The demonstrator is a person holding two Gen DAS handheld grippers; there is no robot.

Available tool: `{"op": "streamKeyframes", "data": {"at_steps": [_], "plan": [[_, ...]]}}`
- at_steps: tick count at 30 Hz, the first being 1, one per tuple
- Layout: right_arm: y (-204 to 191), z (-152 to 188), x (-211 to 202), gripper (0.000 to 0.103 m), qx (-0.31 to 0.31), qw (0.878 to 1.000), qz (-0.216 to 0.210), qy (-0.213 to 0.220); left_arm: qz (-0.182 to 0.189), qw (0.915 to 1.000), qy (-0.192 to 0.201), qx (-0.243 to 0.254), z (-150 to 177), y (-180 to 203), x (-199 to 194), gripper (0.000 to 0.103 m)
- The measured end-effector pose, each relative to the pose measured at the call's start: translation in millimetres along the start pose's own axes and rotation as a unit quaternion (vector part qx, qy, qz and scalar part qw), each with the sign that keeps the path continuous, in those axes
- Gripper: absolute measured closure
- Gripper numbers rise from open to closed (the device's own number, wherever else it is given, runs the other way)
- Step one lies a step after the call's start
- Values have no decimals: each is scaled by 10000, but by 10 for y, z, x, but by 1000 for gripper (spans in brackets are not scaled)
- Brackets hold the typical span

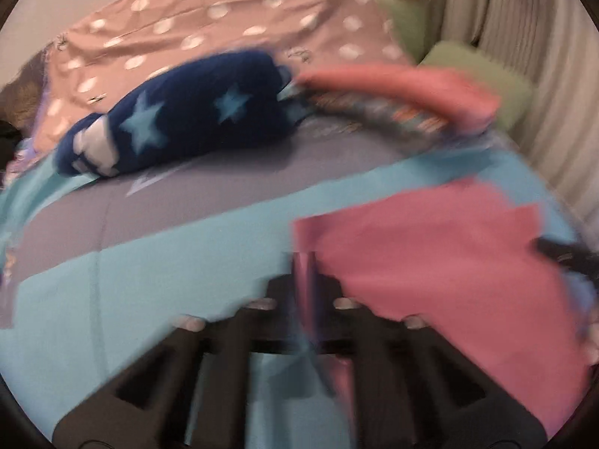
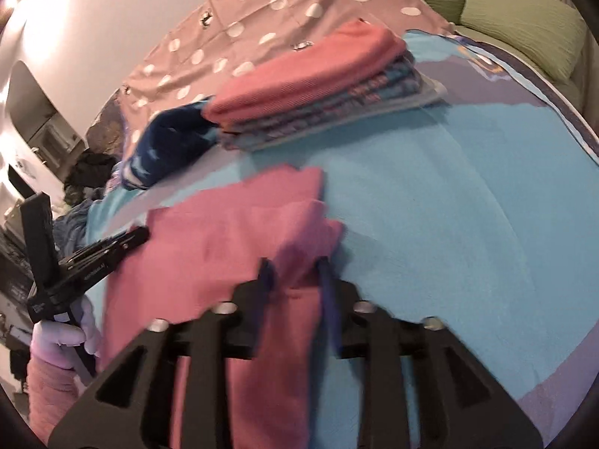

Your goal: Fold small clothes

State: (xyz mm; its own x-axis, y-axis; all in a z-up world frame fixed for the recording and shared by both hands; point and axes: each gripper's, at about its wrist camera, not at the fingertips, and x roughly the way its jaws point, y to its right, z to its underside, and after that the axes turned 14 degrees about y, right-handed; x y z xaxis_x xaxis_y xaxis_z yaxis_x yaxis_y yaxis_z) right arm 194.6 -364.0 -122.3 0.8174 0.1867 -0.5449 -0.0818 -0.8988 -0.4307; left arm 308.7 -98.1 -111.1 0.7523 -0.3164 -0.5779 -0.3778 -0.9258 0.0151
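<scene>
Bedding fills both views: we note a turquoise and grey-lilac blanket (image 2: 430, 194) spread flat as the work surface, and behind it a dusty-pink sheet with white polka dots (image 2: 239, 26). Pale ribbed curtains (image 1: 524, 37) hang at the far right of the left wrist view, with green cushions (image 2: 524, 26) in front of them.

On the blanket near us lies the pink cloth garment (image 2: 232, 232), partly folded, one layer doubled over another. It sits at the near edge of the blanket, between the two tools.

Beyond it, well apart, we see a stack of folded clothes (image 2: 318, 97): a coral-pink piece on top, patterned blue and pink pieces under it, and a grey one at the bottom. Just beside the stack, on its left, rests a navy fleece item with light blue stars (image 1: 179, 112), bunched rather than folded.

Left gripper (image 1: 305, 273): black fingers drawn together, clamped on a gathered edge of the pink garment, which hangs between them. The right wrist view shows it from the side, held by a hand in a pale glove (image 2: 63, 336) with a pink sleeve below.

Right gripper (image 2: 295, 273): jaws stand apart. A fold of the pink garment runs between them; both views are motion-blurred, so we cannot tell whether the pads touch it.
</scene>
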Motion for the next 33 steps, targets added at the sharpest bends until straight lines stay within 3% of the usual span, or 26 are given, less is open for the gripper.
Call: {"op": "streamKeyframes", "data": {"at_steps": [3, 5, 7, 8, 10, 12, 15, 17, 18, 19, 22, 24, 26, 29, 31, 33], "plan": [[99, 23, -31, 64, 255, 9994, -210, 106, 179, 9941, 167, -1056, 78, -376, -59, 103], [144, 31, -31, 64, 362, 9989, -274, 136, 137, 9916, 241, -1264, 99, -476, -97, 103], [190, 30, -80, 63, 490, 9980, -330, 243, 527, 9876, 434, -1412, 84, -517, -181, 103], [214, 24, -129, 62, 561, 9971, -369, 363, 779, 9856, 546, -1399, 40, -497, -238, 101], [241, 4, -166, 62, 656, 9959, -432, 457, 990, 9861, 599, -1190, -45, -407, -267, 88], [267, 12, -137, 62, 732, 9958, -395, 386, 1174, 9896, 487, -678, -105, -217, -254, 60], [272, 9, -116, 62, 753, 9958, -397, 341, 1217, 9924, 107, 143, -84, 97, -104, 51], [275, 9, -116, 62, 759, 9957, -407, 346, 1033, 9936, -109, 448, -54, 205, 47, 57], [276, 10, -116, 62, 772, 9955, -420, 346, 1089, 9930, -89, 442, -44, 231, 46, 79], [279, 12, -117, 62, 792, 9953, -434, 352, 1141, 9923, -22, 483, -70, 278, 16, 92], [310, 12, -120, 62, 869, 9943, -489, 366, 816, 9925, 298, 863, -85, 385, -122, 95], [316, 16, -100, 61, 895, 9943, -485, 314, 550, 9946, 363, 806, -50, 288, -109, 97], [308, 21, -89, 60, 873, 9947, -463, 289, 333, 9981, 222, 479, -14, 106, -12, 102], [304, 20, -94, 60, 866, 9948, -456, 291, -93, 9989, 123, -439, -14, -304, 4, 103], [317, 19, -94, 60, 912, 9942, -488, 305, -14, 9978, 263, -617, -49, -394, -101, 103], [333, 12, -116, 59, 971, 9933, -497, 378, 509, 9956, 493, -605, -111, -328, -256, 95]]}}
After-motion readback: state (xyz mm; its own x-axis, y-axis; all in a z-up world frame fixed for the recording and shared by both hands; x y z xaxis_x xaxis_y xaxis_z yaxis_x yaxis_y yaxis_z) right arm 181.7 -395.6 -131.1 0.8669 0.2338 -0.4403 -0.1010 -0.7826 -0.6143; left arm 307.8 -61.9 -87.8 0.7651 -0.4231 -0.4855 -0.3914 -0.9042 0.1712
